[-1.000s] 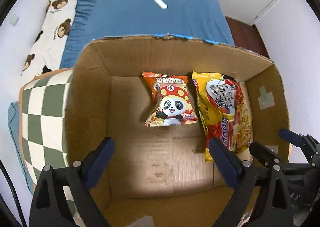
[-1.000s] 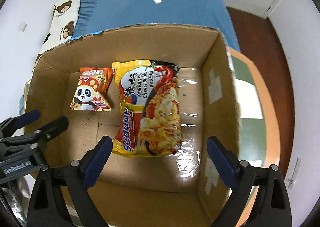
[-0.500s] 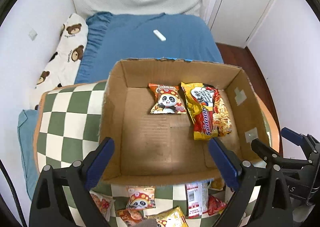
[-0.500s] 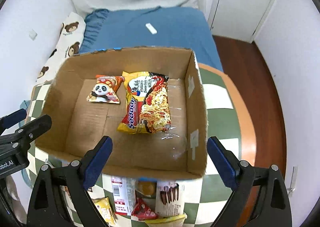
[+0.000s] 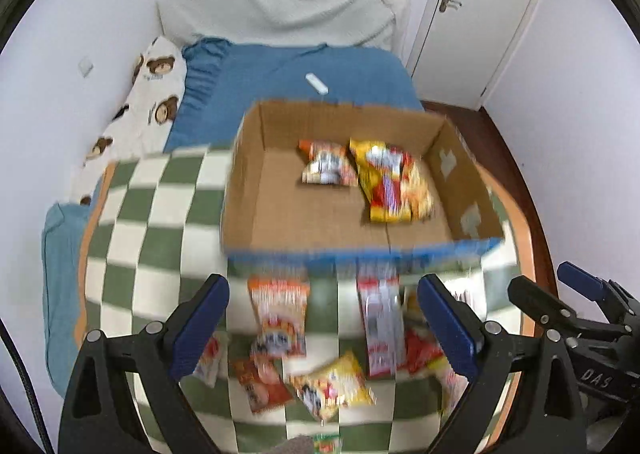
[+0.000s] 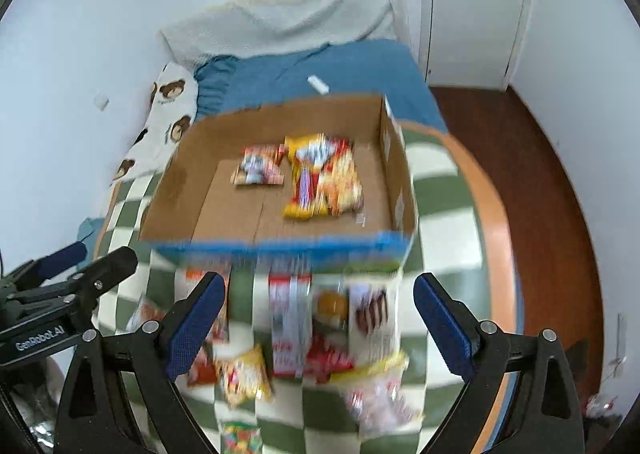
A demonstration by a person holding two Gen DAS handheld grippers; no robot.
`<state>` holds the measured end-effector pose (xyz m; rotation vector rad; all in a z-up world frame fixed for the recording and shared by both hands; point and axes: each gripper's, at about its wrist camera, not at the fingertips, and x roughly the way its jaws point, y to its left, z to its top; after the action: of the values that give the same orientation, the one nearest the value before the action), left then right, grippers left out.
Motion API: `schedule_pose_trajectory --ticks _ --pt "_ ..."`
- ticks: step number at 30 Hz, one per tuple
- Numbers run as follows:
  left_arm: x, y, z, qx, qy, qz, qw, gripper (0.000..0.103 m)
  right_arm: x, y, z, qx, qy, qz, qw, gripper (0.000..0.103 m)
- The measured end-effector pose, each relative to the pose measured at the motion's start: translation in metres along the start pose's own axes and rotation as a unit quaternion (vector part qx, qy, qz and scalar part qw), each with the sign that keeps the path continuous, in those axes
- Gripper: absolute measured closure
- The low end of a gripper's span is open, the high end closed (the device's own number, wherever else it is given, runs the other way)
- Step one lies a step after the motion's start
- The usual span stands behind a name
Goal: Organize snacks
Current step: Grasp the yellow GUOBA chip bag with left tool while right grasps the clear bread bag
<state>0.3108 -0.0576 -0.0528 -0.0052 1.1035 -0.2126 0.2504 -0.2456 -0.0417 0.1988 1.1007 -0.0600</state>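
Note:
An open cardboard box (image 5: pixel 240 190) (image 6: pixel 396 190) stands on a green-and-white checked table. Inside lie an orange panda snack bag (image 5: pixel 326 168) (image 6: pixel 258 170) and a yellow noodle pack (image 5: pixel 390 184) (image 6: pixel 324 178). Several loose snack packets (image 5: pixel 280 318) (image 6: pixel 292 326) lie on the cloth in front of the box. My left gripper (image 5: pixel 324 324) is open and empty above those packets. My right gripper (image 6: pixel 316 324) is open and empty above them too. Both views are blurred.
A bed with a blue sheet (image 5: pixel 280 74) and a white remote (image 5: pixel 317 83) lies behind the table. A bear-print pillow (image 5: pixel 148 102) is at the left. A white door (image 5: pixel 480 14) and wooden floor (image 6: pixel 540 174) are at the right.
Both grippers have pulled back and up from inside the box. The box now looks smaller and the loose packets in front of it have come into view.

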Motion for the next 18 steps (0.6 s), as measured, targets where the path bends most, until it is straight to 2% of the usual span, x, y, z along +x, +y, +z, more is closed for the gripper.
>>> schedule_pose_trajectory --ticks 4,6,8,11,12,14,17,18 --pt "0.029 -0.005 -0.051 0.023 0.053 0.004 0.9983 0.007 0.014 -0.016 -0.044 0.014 0.045 0.004 0.999 0.006" --pt "0.049 -0.013 -0.073 0.058 0.086 0.007 0.9945 0.007 0.027 -0.026 -0.065 0.017 0.073 -0.003 0.997 0.006" --pt "0.071 -0.025 -0.097 0.114 0.118 0.017 0.9863 0.007 0.040 -0.037 -0.084 0.023 0.101 -0.006 0.995 0.006" --pt "0.107 -0.046 -0.126 0.213 0.158 0.043 0.9632 0.006 0.063 -0.053 -0.107 0.025 0.140 -0.014 0.990 0.006" --pt "0.119 -0.054 -0.135 0.249 0.168 0.055 0.9523 0.006 0.070 -0.057 -0.114 0.021 0.149 -0.022 0.988 0.006" --pt "0.135 -0.063 -0.144 0.289 0.180 0.063 0.9380 0.006 0.082 -0.062 -0.124 0.013 0.163 -0.035 0.986 0.006" --pt "0.159 -0.080 -0.150 0.355 0.193 0.071 0.9121 0.007 0.102 -0.070 -0.134 0.006 0.181 -0.038 0.983 0.006" --pt "0.164 -0.084 -0.150 0.364 0.194 0.069 0.9082 0.007 0.108 -0.071 -0.136 0.003 0.186 -0.035 0.982 0.006"
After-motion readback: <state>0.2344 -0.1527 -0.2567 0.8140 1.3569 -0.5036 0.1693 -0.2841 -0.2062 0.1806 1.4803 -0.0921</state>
